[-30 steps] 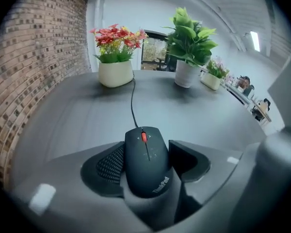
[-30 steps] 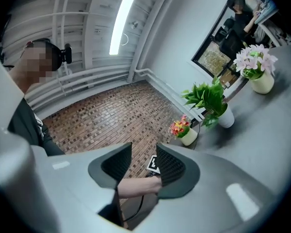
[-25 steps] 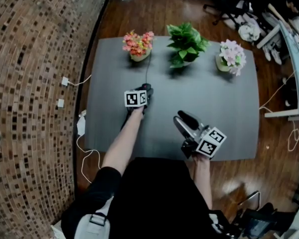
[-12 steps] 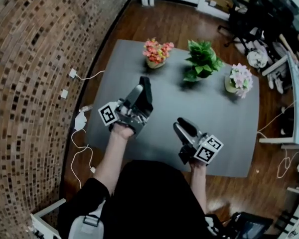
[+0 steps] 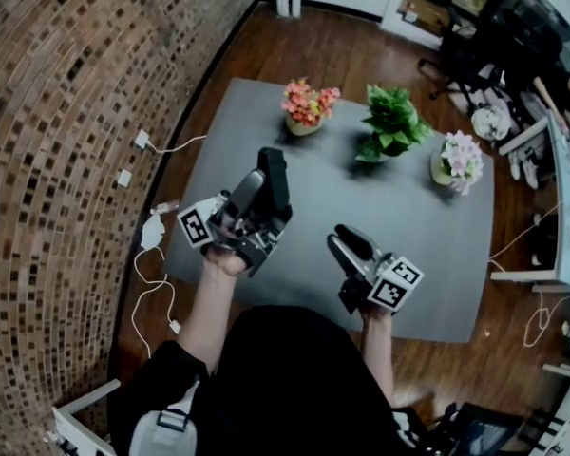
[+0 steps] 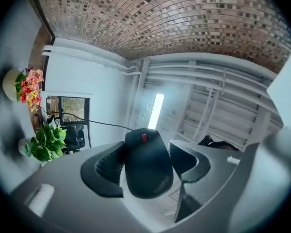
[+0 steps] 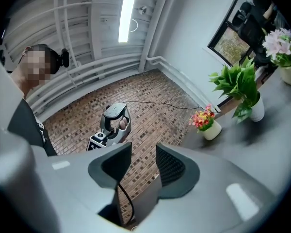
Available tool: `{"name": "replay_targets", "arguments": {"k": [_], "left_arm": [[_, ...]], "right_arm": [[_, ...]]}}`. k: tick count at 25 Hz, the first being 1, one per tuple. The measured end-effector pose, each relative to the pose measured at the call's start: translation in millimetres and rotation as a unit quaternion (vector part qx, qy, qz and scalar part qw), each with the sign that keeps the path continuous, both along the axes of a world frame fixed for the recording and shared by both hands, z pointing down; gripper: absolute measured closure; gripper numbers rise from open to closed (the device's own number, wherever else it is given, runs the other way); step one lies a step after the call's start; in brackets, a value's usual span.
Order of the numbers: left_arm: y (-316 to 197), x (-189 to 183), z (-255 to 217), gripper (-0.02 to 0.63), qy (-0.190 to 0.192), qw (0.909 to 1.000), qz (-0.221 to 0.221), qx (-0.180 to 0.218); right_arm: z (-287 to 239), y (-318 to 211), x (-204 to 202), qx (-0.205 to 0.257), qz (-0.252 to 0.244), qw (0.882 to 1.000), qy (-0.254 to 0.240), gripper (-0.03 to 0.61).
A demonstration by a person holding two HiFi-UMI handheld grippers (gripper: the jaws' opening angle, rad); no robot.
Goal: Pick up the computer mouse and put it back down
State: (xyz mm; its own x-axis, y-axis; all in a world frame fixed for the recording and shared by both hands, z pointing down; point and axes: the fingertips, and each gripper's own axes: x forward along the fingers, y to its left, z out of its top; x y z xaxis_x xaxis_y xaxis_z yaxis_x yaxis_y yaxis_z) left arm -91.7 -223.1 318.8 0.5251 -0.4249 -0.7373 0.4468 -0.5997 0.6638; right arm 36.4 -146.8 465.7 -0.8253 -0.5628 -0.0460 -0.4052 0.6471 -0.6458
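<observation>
Head view: left tongs [image 5: 266, 174] held high above the grey tabletop [image 5: 437, 245], load indistinct against the dark jaws; right tongs [image 5: 345, 245] lower, alongside.
Left gripper view: computer mouse [image 6: 148, 164] clamped between the jaws, red wheel uppermost.
Right gripper view: jaws parted, nothing between.

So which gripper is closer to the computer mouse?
Left. The left gripper holds the mouse between its jaws; the right gripper is off to its side, jaws open and empty.
</observation>
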Motion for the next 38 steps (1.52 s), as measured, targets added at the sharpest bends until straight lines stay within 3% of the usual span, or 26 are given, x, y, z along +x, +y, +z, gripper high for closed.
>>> {"name": "replay_targets", "arguments": {"k": [2, 5, 9, 13, 17, 20, 22, 24, 26, 28, 29, 30, 31, 32, 34, 36, 38], "left_arm": [[-1.2, 10.2, 11.6, 0.327, -0.036, 0.9994, 0.002, 0.002], [-5.3, 32.2, 49.6, 0.327, -0.133, 0.9911, 0.003, 0.005], [-15.2, 65.1, 137.6, 0.327, -0.276, 0.9608, 0.018, -0.023], [-17.1, 78.2, 233.6, 0.327, -0.394, 0.9160, 0.039, -0.066], [-6.9, 73.5, 320.8, 0.327, -0.512, 0.8518, 0.057, -0.093], [10.3, 75.9, 366.1, 0.327, -0.573, 0.8088, 0.097, -0.092], [24.9, 84.8, 383.0, 0.327, -0.595, 0.7889, 0.134, -0.078], [36.6, 97.3, 390.2, 0.327, -0.598, 0.7811, 0.167, -0.061], [39.4, 110.9, 387.6, 0.327, -0.581, 0.7920, 0.181, -0.048], [24.2, 116.5, 378.1, 0.327, -0.565, 0.8094, 0.154, -0.048], [10.3, 111.8, 375.0, 0.327, -0.567, 0.8122, 0.126, -0.057], [-5.9, 101.0, 374.6, 0.327, -0.579, 0.8071, 0.091, -0.073], [-22.8, 85.3, 377.2, 0.327, -0.601, 0.7923, 0.050, -0.091], [-39.0, 67.5, 383.2, 0.327, -0.631, 0.7683, 0.007, -0.107], [-62.2, 36.5, 405.8, 0.327, -0.696, 0.7037, -0.061, -0.131], [-71.0, 24.5, 431.2, 0.327, -0.744, 0.6468, -0.088, -0.145], [-71.4, 28.0, 451.2, 0.327, -0.781, 0.6022, -0.091, -0.141]], "right_arm": [[-0.8, -0.2, 2.2, 0.000, 0.004, 1.000, 0.000, 0.436], [1.6, 1.1, 7.1, -0.003, 0.013, 1.000, -0.001, 0.436], [9.0, 4.0, 18.9, -0.010, 0.030, 1.000, -0.004, 0.436], [12.3, 5.3, 32.2, -0.014, 0.046, 0.999, -0.009, 0.436], [12.1, 5.8, 39.3, -0.014, 0.055, 0.998, -0.010, 0.436], [14.3, 7.1, 42.6, -0.018, 0.062, 0.998, -0.010, 0.436], [17.3, 7.6, 43.6, -0.022, 0.063, 0.998, -0.011, 0.436], [18.7, 7.5, 42.1, -0.023, 0.060, 0.998, -0.012, 0.436], [18.4, 6.4, 40.2, -0.022, 0.057, 0.998, -0.013, 0.436], [18.1, 5.1, 40.1, -0.021, 0.056, 0.998, -0.013, 0.435], [18.2, 4.8, 40.8, -0.020, 0.056, 0.998, -0.013, 0.436], [18.2, 4.8, 41.7, -0.020, 0.056, 0.998, -0.014, 0.436], [18.1, 4.9, 42.7, -0.021, 0.057, 0.998, -0.014, 0.436], [18.2, 5.1, 43.7, -0.023, 0.057, 0.998, -0.015, 0.436], [18.4, 5.4, 45.1, -0.026, 0.057, 0.998, -0.013, 0.436], [18.1, 5.6, 45.4, -0.027, 0.055, 0.998, -0.011, 0.436], [18.7, 6.1, 45.1, -0.026, 0.052, 0.998, -0.009, 0.436]]}}
